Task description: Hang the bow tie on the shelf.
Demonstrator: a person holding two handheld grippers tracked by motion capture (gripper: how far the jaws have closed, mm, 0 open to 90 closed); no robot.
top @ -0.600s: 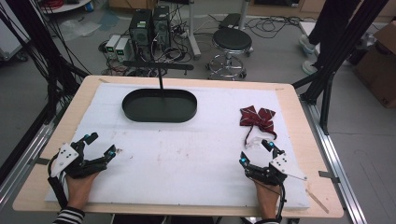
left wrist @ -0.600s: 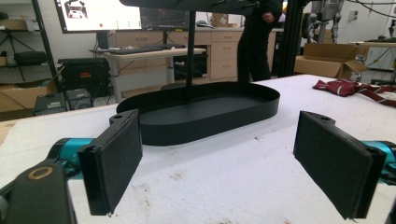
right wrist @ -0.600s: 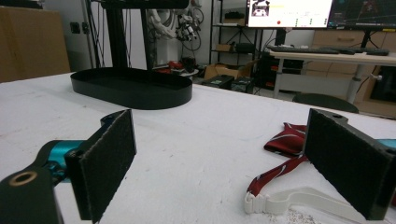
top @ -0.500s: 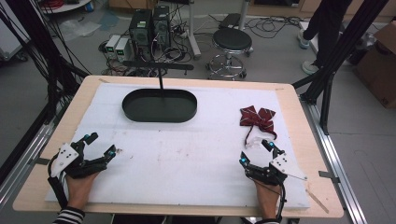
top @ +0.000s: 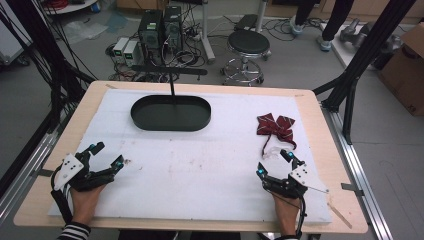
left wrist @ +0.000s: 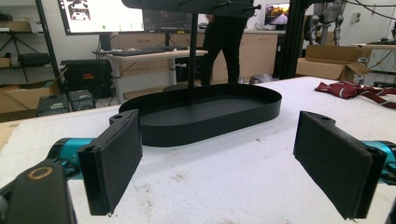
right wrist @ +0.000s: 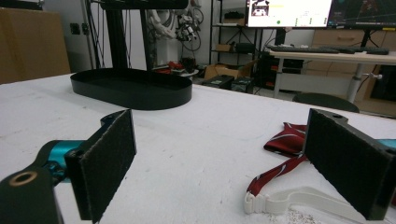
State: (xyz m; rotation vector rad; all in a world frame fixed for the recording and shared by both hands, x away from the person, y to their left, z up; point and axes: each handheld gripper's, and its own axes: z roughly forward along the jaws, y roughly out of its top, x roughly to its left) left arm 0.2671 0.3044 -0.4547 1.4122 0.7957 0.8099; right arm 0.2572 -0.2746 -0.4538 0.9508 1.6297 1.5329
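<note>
One dark red fabric bow tie with a white plastic strap lies crumpled on the white padded table, just ahead of the right gripper, whose jaws gape empty. One oval black tray sits well apart, bare cloth between. Near the left edge, the left gripper spreads wide, empty.

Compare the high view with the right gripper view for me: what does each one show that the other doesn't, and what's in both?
High view alone: the left gripper, open, near the table's left edge, a round stool on the floor beyond the table, and the table's wooden rim.

Right gripper view alone: a lit monitor above a desk in the background, and close detail of the white strap clasp.

Both: the black oval tray, the dark red bow tie, and the open right gripper.
</note>
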